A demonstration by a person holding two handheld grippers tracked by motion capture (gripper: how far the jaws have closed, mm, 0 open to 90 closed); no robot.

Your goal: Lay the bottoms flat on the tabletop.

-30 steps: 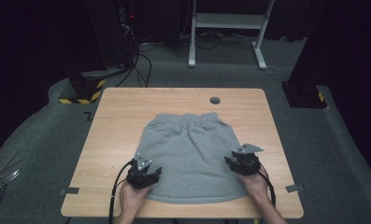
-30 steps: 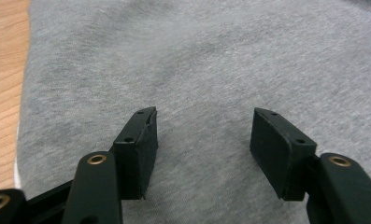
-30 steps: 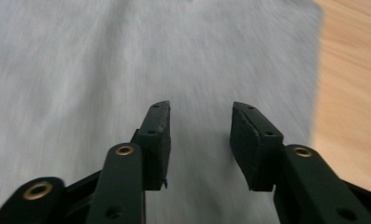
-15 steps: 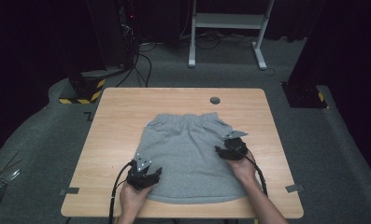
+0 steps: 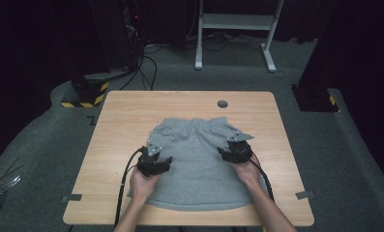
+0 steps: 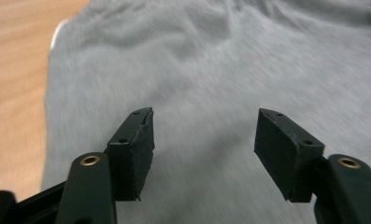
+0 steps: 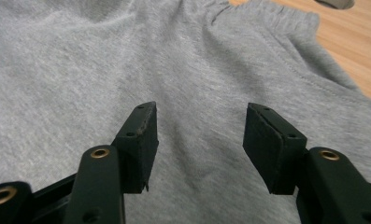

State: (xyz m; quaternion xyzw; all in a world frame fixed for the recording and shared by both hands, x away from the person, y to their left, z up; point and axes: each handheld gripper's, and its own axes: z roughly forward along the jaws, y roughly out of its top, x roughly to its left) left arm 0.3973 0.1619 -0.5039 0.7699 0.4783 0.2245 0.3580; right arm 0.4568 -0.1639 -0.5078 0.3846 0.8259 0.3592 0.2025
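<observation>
Grey shorts (image 5: 194,154) lie flat on the wooden table (image 5: 126,116), waistband at the far side. My left gripper (image 5: 155,158) hovers over the left half of the cloth, jaws open, with only fabric (image 6: 211,70) beneath them. My right gripper (image 5: 234,151) is over the right half, near the waistband (image 7: 267,18). Its jaws have just been opening and stand open above the cloth (image 7: 80,60) with nothing between them. In their own views, the left gripper (image 6: 204,116) and the right gripper (image 7: 201,109) both have bare pads.
A round cable hole (image 5: 222,103) sits in the table's far middle. Tape marks (image 5: 71,197) are stuck near the front corners. Bare wood (image 6: 15,70) runs left of the shorts. Beyond the table stand a white frame (image 5: 233,21) and a striped-base stand (image 5: 85,94).
Both hands moved away from the front hem up the shorts. The right gripper also shifted inward to the left. The shorts lie as before.
</observation>
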